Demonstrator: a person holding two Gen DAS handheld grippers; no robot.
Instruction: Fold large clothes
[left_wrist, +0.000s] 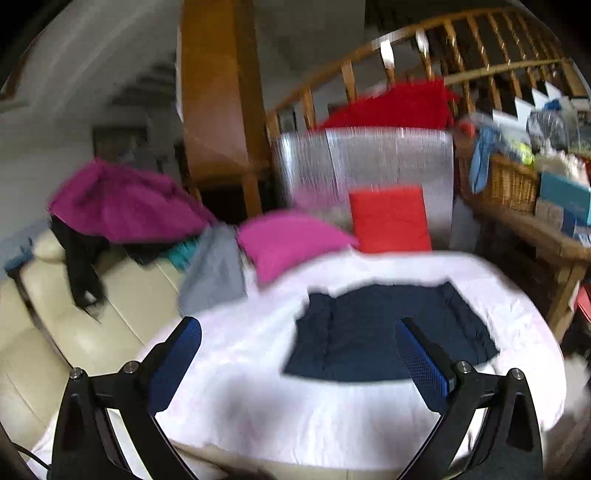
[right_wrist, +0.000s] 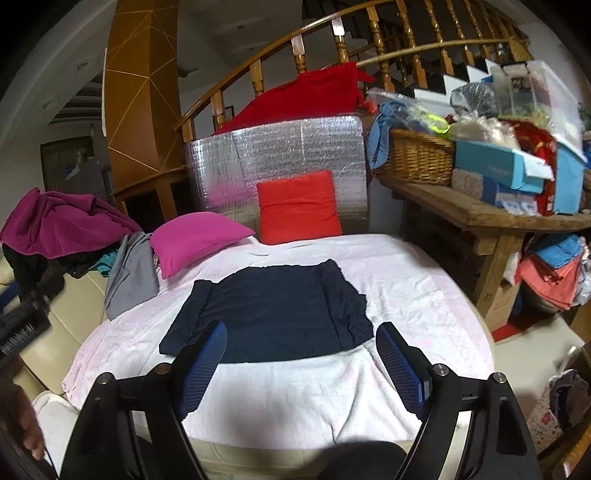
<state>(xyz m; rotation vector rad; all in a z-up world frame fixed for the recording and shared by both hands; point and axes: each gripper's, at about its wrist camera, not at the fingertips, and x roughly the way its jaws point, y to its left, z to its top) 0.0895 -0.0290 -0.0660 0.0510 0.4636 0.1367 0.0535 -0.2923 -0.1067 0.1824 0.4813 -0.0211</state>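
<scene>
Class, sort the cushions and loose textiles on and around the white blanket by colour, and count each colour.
Red: 2, the red cushion and the red cloth over the foil board.
Magenta: 2, the magenta pillow and the magenta garment.
Navy: 1, the navy garment.
Grey: 1, the grey garment.
Total: 6

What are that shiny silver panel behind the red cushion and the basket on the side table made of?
The silver panel looks like foil-faced bubble insulation: mirror-bright, with a quilted grid of small cells and visible fold creases. The basket appears to be woven wicker or rattan, golden brown with a slight sheen, its strands clearly interlaced. Both are judged by look only.
</scene>
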